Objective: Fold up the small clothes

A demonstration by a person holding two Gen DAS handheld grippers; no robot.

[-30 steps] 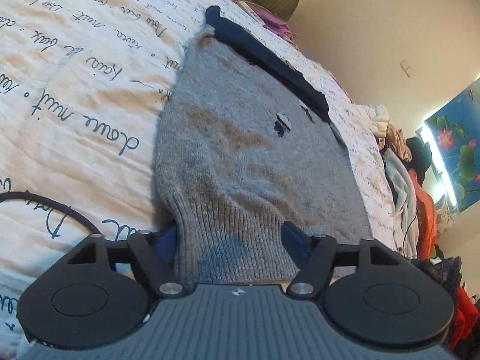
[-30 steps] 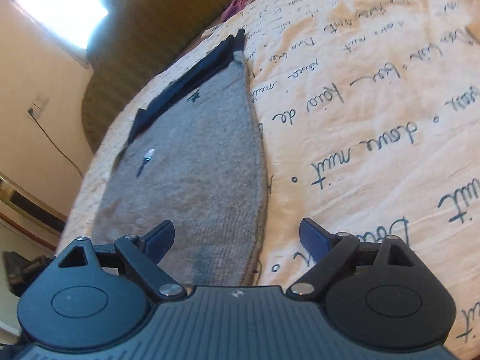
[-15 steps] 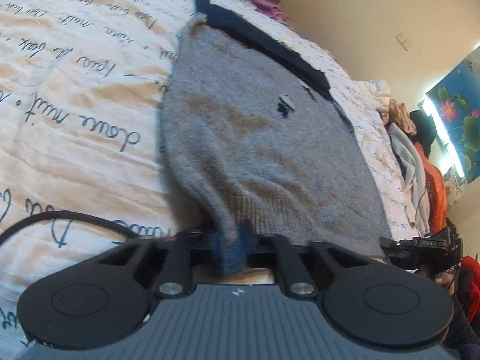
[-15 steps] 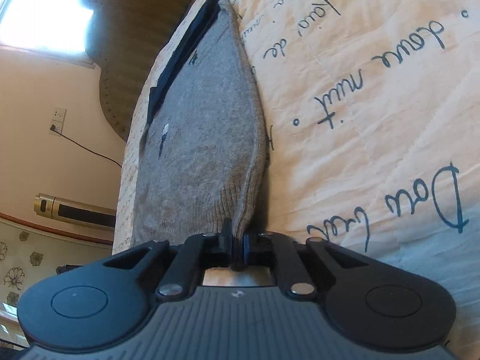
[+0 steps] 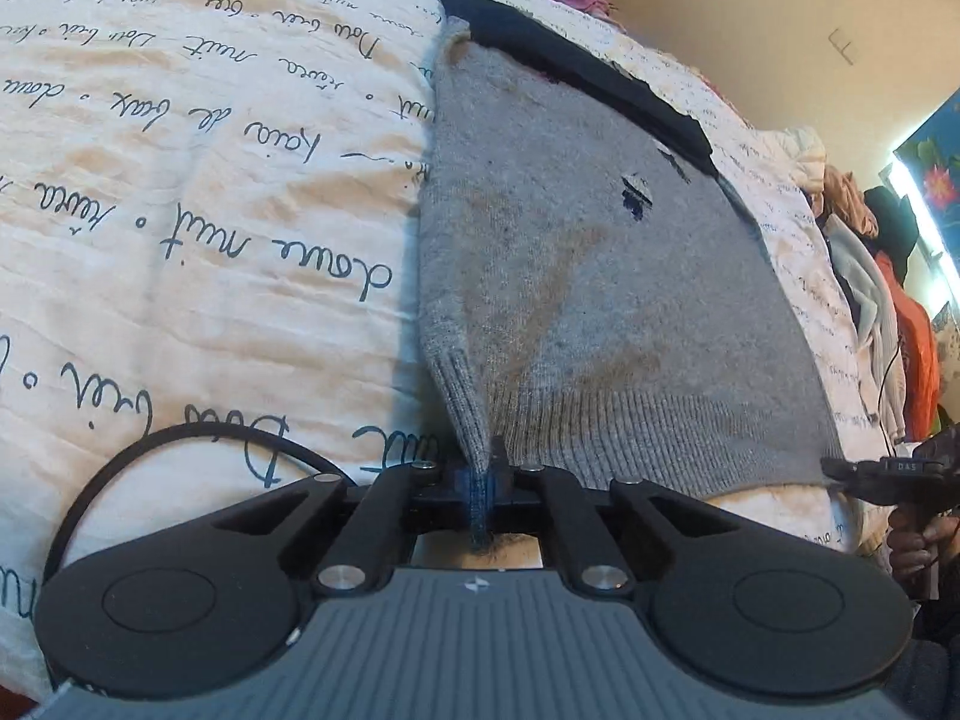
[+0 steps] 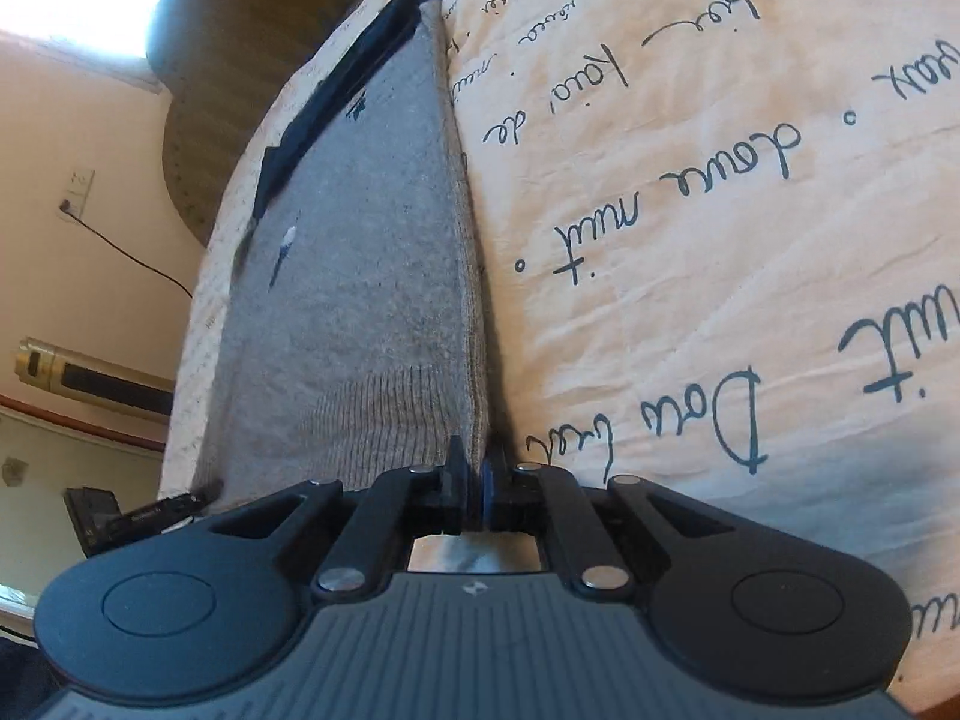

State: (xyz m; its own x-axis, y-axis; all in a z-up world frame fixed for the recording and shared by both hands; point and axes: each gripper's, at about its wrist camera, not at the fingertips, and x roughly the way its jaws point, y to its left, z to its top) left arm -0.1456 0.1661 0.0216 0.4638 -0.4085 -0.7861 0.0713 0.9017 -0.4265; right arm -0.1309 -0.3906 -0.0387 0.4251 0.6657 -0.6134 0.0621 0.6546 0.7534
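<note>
A small grey knit sweater (image 5: 600, 276) with a dark navy collar band (image 5: 576, 66) lies on a cream bedspread with script writing. My left gripper (image 5: 483, 480) is shut on the ribbed hem at one near corner, which is lifted off the bed. My right gripper (image 6: 474, 480) is shut on the hem at the other near corner; the sweater (image 6: 360, 276) stretches away from it. The right gripper's tip also shows at the right edge of the left wrist view (image 5: 852, 471).
The bedspread (image 5: 180, 210) spreads wide to the left of the sweater. A pile of clothes (image 5: 876, 300) lies past the bed's right side. A black cable (image 5: 150, 450) loops near the left gripper. A wall and heater (image 6: 90, 378) show at left in the right wrist view.
Both grippers went from open around the hem to shut on it. Both hem corners now rise off the bed, pulled taut toward the grippers.
</note>
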